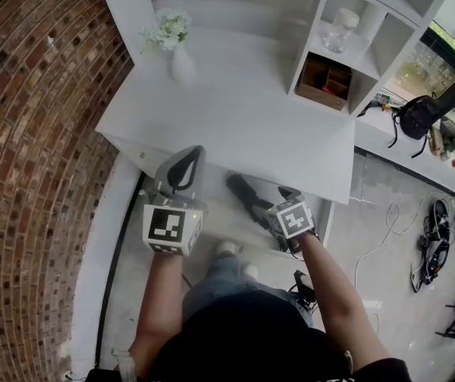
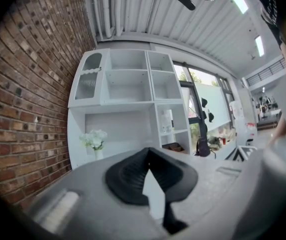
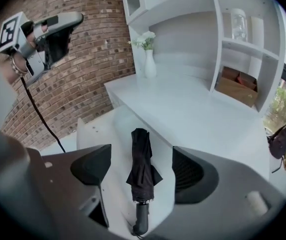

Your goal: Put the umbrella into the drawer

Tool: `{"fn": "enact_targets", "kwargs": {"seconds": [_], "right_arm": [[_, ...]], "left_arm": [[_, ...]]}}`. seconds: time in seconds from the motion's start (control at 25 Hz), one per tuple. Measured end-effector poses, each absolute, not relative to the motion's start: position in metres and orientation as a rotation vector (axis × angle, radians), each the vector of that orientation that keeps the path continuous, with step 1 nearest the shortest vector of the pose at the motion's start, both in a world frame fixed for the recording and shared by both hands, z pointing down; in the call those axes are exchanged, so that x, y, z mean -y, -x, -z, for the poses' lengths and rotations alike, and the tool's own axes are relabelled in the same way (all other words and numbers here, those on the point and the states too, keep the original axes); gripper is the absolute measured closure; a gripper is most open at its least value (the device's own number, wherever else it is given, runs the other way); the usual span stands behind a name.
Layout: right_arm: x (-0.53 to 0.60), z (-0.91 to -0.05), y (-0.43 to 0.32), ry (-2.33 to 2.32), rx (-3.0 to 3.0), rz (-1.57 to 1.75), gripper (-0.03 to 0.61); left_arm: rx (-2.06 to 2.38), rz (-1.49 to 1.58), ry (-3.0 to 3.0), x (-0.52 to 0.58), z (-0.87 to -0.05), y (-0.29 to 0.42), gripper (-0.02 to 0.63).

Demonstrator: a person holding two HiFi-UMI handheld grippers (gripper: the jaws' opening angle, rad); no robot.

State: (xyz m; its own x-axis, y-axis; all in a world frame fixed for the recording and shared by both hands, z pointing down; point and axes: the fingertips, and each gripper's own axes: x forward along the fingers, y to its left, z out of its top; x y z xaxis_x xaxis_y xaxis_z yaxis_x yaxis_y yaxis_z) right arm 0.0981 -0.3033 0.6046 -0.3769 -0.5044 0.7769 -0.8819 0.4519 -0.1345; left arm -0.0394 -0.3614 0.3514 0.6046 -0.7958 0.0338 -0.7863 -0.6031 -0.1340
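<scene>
Since the umbrella (image 3: 141,175) lies in the open drawer (image 3: 115,134), your right gripper (image 3: 141,156) gaping empty above it — left gripper (image 2: 149,156) closed on nothing — only shutting the drawer seems left.

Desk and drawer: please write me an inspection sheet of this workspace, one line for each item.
Surface: white desk; the drawer under it stands open.
Job's things: black umbrella lies folded in the drawer.
Clutter: vase of white flowers on the desk; brown box and jar in the shelves; black bag beside them.
Grippers: left gripper shut, nothing in it; right gripper open above the umbrella, not touching it.
Cables: black cable hangs from the left gripper; white cable on the floor.
Surroundings: brick wall at the left.
</scene>
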Motion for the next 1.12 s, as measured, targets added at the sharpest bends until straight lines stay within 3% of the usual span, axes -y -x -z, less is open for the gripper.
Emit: {"fn": "enact_targets", "kwargs": {"seconds": [0.12,0.24,0.32,0.48,0.52,0.56,1.12], "right_arm": [[0.308,-0.581,-0.098,-1.202,2.127,-0.736,0.196],[0.313,-0.560,-0.115,-1.287,2.128,-0.678,0.252],[0.315,-0.545,-0.125,-1.364,2.130,-0.661,0.349],[0.320,-0.507,-0.137,-1.505,2.202,-0.635,0.470],[0.321,-0.496,-0.141,-1.553,2.215,-0.615,0.546],[0.321,-0.484,-0.146,-1.604,2.229,-0.598,0.575],[0.305,-0.340,-0.189,-1.916,2.395,-0.243,0.575]], "left_arm": [[-1.329,0.121,2.713,0.363,-0.345,0.035,0.614],[-1.319,0.110,2.706,0.363,-0.338,0.031,0.614],[-1.312,0.103,2.704,0.363,-0.335,0.030,0.614],[-1.300,0.089,2.702,0.364,-0.332,0.027,0.614],[-1.298,0.085,2.701,0.364,-0.331,0.026,0.614],[-1.297,0.082,2.700,0.365,-0.330,0.025,0.614],[-1.306,0.022,2.657,0.376,-0.306,0.030,0.614]]}}
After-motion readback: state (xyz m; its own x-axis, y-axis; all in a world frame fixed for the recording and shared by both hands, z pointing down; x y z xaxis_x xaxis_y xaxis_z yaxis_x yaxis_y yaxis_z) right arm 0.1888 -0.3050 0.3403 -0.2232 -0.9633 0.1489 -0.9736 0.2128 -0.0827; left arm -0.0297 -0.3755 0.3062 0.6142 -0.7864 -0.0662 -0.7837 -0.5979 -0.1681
